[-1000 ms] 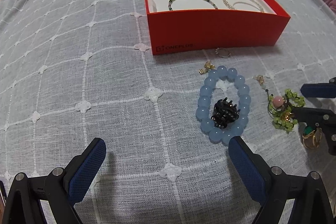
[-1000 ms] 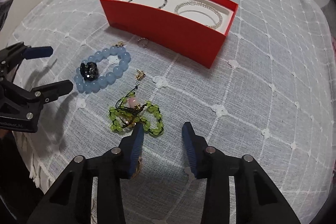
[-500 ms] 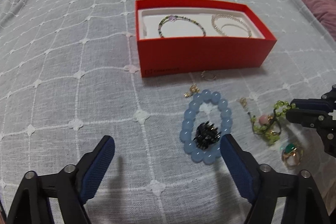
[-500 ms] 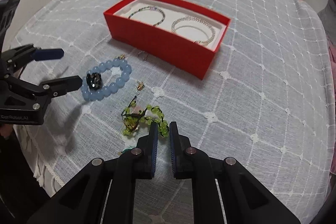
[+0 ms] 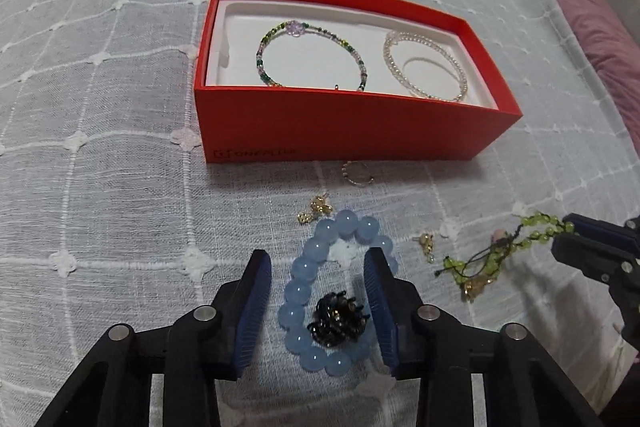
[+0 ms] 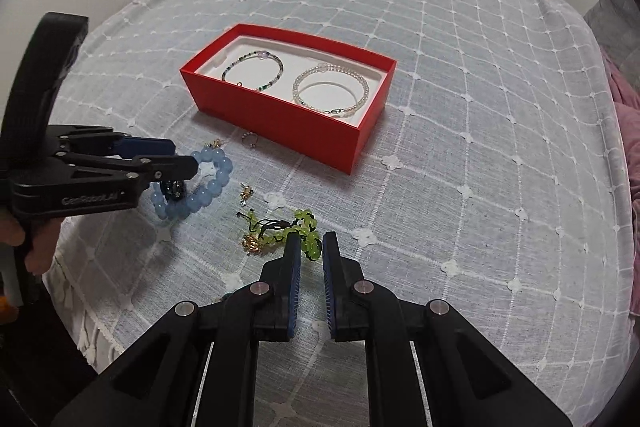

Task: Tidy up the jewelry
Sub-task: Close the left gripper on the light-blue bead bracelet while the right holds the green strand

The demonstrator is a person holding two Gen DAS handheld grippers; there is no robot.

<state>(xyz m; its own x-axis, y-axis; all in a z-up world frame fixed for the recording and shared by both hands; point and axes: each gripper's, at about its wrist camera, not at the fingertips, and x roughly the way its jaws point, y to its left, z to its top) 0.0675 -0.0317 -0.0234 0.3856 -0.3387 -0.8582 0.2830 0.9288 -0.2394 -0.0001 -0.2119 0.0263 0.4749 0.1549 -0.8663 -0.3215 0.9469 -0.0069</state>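
Observation:
A blue bead bracelet (image 5: pixel 308 291) lies on the grey bedspread with a black spiky ornament (image 5: pixel 336 319) inside its loop. My left gripper (image 5: pixel 316 255) straddles it and its jaws are closing. The right pad overlaps the beads; the left pad stands clear of them. Seen from the right wrist, the left gripper (image 6: pixel 184 155) hovers over the blue bracelet (image 6: pixel 208 183). My right gripper (image 6: pixel 311 239) is shut on one end of a green bead bracelet (image 6: pixel 304 223). The rest of the green bracelet (image 5: pixel 492 259) trails down from the right gripper (image 5: pixel 568 231).
A red box (image 5: pixel 352 131) with a white insert holds a multicoloured bead bracelet (image 5: pixel 312 55) and a pearl bracelet (image 5: pixel 424 67). A thin ring (image 5: pixel 358 173) and two gold earrings (image 5: pixel 316 209) (image 5: pixel 426 241) lie in front of it. Pink bedding (image 5: pixel 608 47) is at the right.
The left gripper moved forward over the blue bracelet and its jaws narrowed around it. The right gripper closed on the green bracelet and rose, stretching the strand out.

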